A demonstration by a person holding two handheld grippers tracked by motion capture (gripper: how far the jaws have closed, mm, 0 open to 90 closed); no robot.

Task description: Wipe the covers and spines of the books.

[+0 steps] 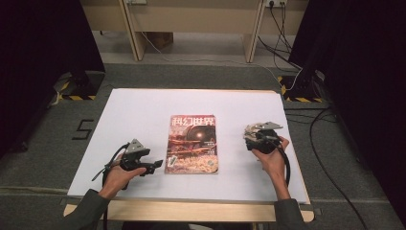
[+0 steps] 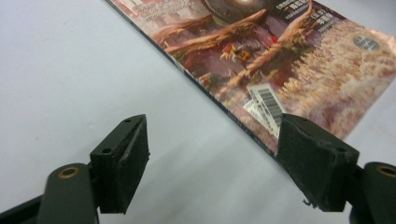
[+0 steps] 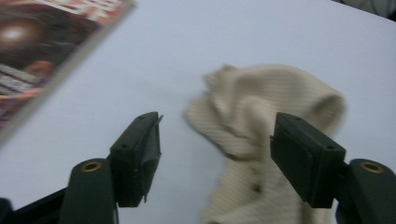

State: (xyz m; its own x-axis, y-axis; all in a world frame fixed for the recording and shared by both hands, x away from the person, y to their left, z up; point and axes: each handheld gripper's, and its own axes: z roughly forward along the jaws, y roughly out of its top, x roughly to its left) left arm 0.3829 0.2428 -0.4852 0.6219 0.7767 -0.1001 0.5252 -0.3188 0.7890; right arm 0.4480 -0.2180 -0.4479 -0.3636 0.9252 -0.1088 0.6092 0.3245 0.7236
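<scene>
Dark-curtained room, grey floor, white tabletop point(image 1: 143, 110) in the middle. Magazine point(image 1: 192, 143) flat near the centre of the tabletop, cover up, barcode label at its near left corner. Left claw point(image 1: 154, 166) just left of the magazine's near left corner, low over the tabletop, jaws apart with nothing between them; in the left gripper view point(image 2: 212, 161) one jaw close to the magazine's point(image 2: 280, 56) spine edge, contact impossible to judge. Right claw point(image 1: 251, 136) well to the right of the magazine, held in the right hand point(image 1: 270, 158), jaws spread and gripping nothing. Cream sock point(image 3: 261, 135) crumpled on the tabletop right of the magazine point(image 3: 42, 51), just ahead of the right claw point(image 3: 215, 156) and partly between its open jaws, blurred.
</scene>
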